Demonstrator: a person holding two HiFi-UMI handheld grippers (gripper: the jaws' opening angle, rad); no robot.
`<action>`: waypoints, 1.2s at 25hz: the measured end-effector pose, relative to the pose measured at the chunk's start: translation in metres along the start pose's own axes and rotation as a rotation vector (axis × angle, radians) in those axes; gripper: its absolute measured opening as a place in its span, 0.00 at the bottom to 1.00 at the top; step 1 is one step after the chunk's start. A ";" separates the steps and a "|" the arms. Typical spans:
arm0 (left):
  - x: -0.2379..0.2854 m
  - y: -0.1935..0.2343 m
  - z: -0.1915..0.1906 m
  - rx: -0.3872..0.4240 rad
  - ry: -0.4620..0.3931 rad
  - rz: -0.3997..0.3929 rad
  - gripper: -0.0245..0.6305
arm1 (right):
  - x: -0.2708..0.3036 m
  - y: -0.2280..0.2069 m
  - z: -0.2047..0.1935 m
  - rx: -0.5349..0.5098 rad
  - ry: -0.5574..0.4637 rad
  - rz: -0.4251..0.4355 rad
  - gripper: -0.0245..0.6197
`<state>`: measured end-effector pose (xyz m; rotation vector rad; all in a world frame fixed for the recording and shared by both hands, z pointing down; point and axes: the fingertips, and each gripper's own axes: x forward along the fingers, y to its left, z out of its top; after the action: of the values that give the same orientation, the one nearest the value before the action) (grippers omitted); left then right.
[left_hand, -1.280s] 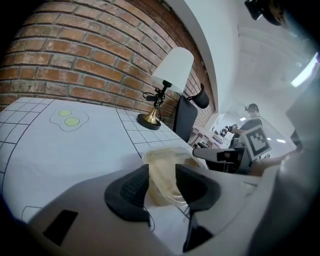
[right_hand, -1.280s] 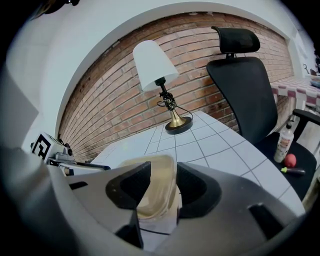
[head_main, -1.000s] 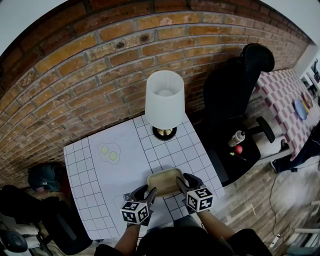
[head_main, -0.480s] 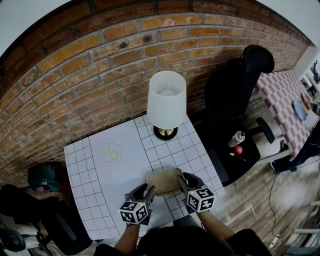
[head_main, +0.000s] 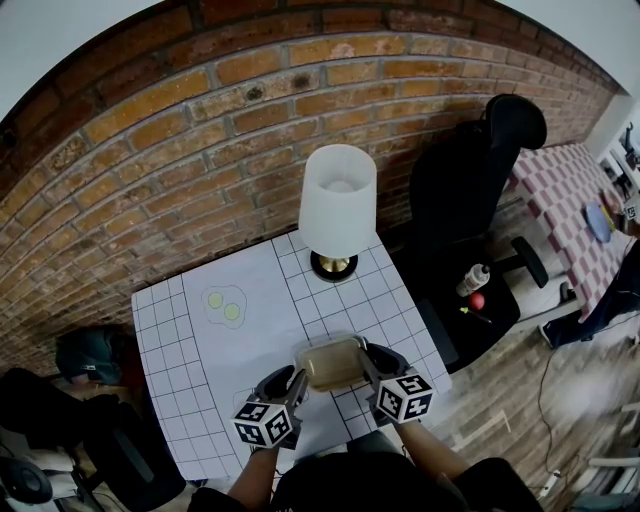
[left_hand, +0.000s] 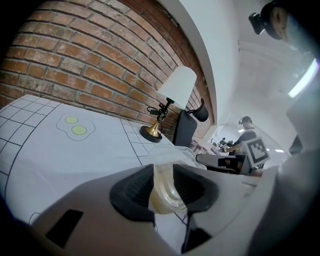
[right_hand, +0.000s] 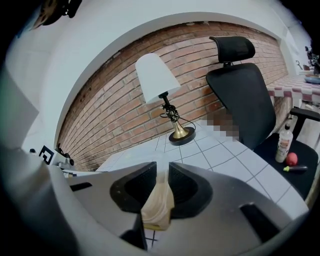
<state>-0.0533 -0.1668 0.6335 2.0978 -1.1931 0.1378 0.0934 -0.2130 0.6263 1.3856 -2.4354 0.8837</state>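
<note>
Translucent beige rectangular plastic tub (head_main: 330, 362), clamped at opposite rims by left gripper (head_main: 291, 384) and right gripper (head_main: 369, 364); probably light, flexible, best held by stiffer rim.

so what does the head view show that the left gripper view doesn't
Only the head view: the bottle and red ball on the seat of the black chair, and the marker cubes on top of both grippers. Only the left gripper view: the left gripper with its tongs shut on the rim of the clear container, and a person far off. Both: the right gripper at the container's other end, the lamp, the fried-egg drawing, the gridded tablecloth and the brick wall.
</note>
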 end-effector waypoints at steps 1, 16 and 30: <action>-0.002 0.000 0.002 0.003 -0.007 -0.001 0.23 | -0.001 0.001 0.002 0.002 -0.005 0.001 0.14; -0.025 -0.004 0.035 0.040 -0.115 -0.013 0.10 | -0.017 0.024 0.027 0.004 -0.091 0.023 0.14; -0.053 -0.015 0.072 0.096 -0.208 -0.054 0.09 | -0.040 0.055 0.067 -0.037 -0.220 0.047 0.09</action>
<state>-0.0893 -0.1695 0.5503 2.2703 -1.2711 -0.0509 0.0762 -0.2028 0.5328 1.4896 -2.6402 0.7269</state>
